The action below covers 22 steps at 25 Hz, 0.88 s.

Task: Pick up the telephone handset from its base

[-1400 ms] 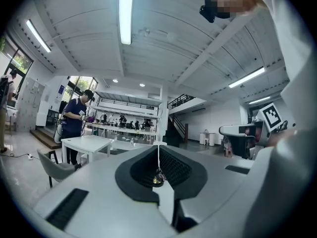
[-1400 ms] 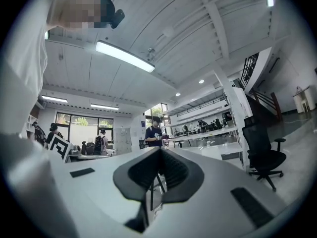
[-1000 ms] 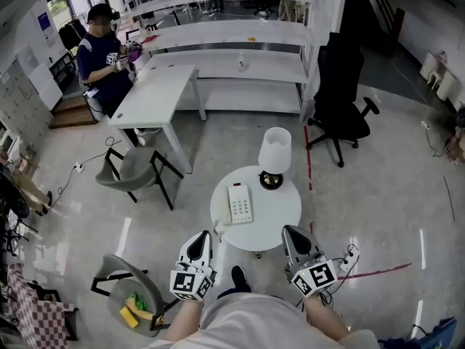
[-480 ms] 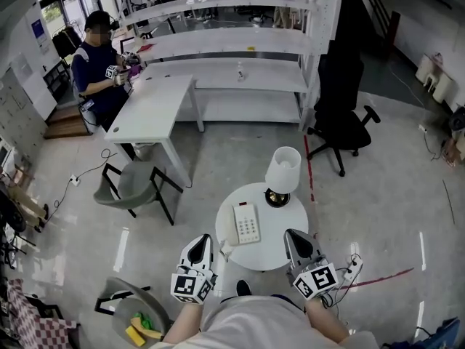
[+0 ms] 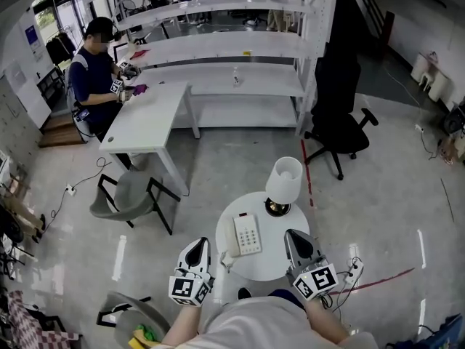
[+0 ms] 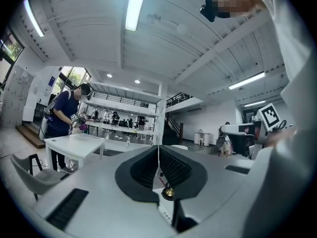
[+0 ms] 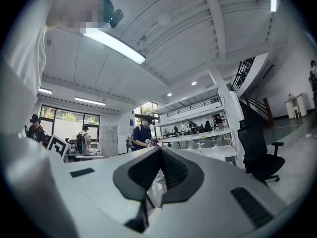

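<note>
The left tongs (image 5: pixel 197 243) and the right tongs (image 5: pixel 294 237) were held level at the near edge of the round white tabletop (image 5: pixel 282 262), one on each side. The left gripper view showed the left tongs' jaws pressed together on nothing, and the right gripper view showed the same of the right tongs. Each carried a marker cube (image 5: pixel 190 289) with black and white squares but no readable lettering.

Only the head view showed the telephone (image 5: pixel 248 233). It lay towards the tabletop's left edge, with the handset (image 5: pixel 234 238) resting along the left side of its base, apart from both tongs. Its keypad was too small to read.

A white-shaded lamp (image 5: pixel 283 182) stood at the far edge. In the left gripper view a small brass-coloured knob (image 6: pixel 169 193) showed below the jaws, too cut off to identify.

Beyond were a grey chair (image 5: pixel 129 195), a black office chair (image 5: pixel 341 126) and a white desk (image 5: pixel 149 111), where a person (image 5: pixel 93 78) stood. A blue notice (image 5: pixel 30 35) on the far wall was illegible. The right gripper view alone showed more people (image 7: pixel 81 140) by windows.
</note>
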Available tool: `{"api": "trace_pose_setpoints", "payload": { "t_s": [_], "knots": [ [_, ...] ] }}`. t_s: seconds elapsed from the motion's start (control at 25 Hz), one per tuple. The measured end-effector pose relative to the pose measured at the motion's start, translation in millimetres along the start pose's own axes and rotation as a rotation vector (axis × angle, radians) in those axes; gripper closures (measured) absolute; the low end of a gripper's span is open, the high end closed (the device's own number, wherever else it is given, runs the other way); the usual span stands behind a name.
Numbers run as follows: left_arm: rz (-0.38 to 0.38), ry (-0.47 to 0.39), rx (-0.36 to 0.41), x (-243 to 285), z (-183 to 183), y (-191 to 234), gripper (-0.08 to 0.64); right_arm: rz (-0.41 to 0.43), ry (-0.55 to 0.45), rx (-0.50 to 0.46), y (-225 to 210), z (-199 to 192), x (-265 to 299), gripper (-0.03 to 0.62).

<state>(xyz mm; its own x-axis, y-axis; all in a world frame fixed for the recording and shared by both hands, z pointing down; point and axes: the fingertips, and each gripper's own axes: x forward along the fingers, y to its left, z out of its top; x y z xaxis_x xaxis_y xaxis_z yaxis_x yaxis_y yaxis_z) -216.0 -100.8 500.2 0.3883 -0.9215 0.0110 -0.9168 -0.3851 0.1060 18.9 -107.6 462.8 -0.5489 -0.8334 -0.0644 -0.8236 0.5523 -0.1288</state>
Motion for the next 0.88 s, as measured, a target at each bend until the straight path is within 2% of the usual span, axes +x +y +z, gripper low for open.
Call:
{"api": "trace_pose_setpoints", "payload": {
  "t_s": [0.24, 0.48, 0.88],
  "knots": [
    [-0.004, 0.006, 0.002, 13, -3, -8, 0.537, 0.003, 0.0, 0.011, -12, -2, 1, 0.584],
    [0.029, 0.007, -0.033, 23, -3, -13, 0.537, 0.028, 0.01, 0.027, -24, 2, 6, 0.584],
    [0.064, 0.024, -0.029, 43, -6, -26, 0.537, 0.063, 0.022, 0.035, -44, 5, 13, 0.584]
  ]
}}
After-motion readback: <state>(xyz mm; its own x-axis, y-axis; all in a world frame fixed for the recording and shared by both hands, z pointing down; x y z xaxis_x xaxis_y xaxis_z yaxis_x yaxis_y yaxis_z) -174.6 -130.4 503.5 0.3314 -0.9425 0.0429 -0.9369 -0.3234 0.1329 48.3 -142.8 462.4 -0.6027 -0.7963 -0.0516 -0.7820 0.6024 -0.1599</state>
